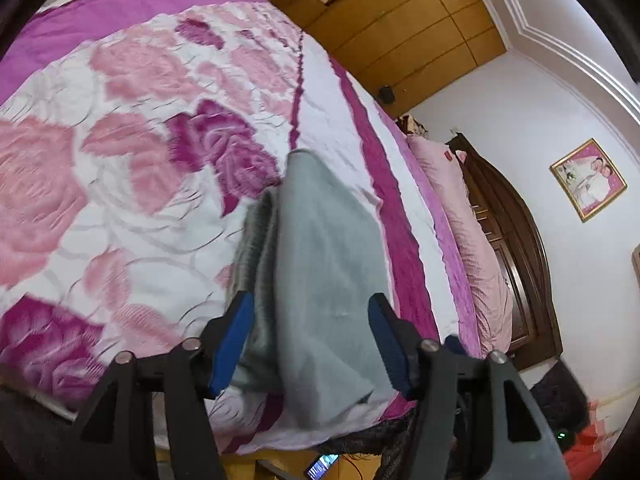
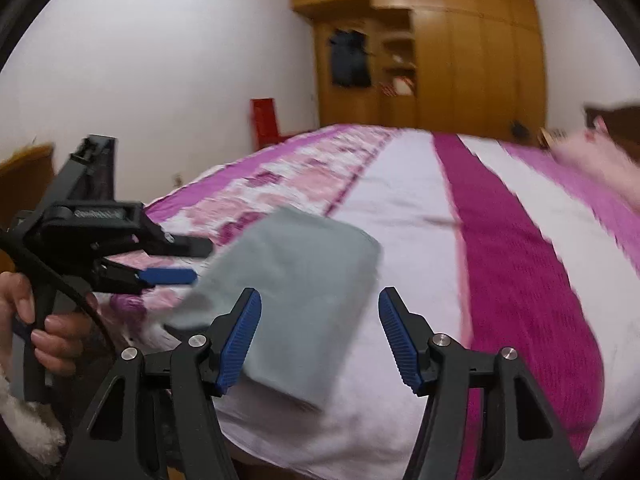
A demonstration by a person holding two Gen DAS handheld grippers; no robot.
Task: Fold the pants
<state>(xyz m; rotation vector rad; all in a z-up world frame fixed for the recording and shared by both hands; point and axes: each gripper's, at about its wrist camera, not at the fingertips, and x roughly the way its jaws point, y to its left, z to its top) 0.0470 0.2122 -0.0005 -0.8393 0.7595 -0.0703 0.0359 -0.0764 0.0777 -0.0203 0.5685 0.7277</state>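
The grey pants (image 1: 320, 264) lie folded in a compact stack on the bed near its front edge; they also show in the right wrist view (image 2: 296, 288). My left gripper (image 1: 312, 320) is open, its blue pads on either side of the stack, holding nothing. It also shows from the side in the right wrist view (image 2: 192, 260), at the stack's left edge. My right gripper (image 2: 320, 320) is open just above the stack's near end, empty.
The bed carries a pink, white and magenta rose bedspread (image 1: 120, 140). Pink pillows (image 1: 468, 216) lie against a dark wooden headboard (image 1: 512, 240). A wooden wardrobe (image 2: 440, 48) stands at the far wall. A phone (image 1: 322, 465) lies below the bed edge.
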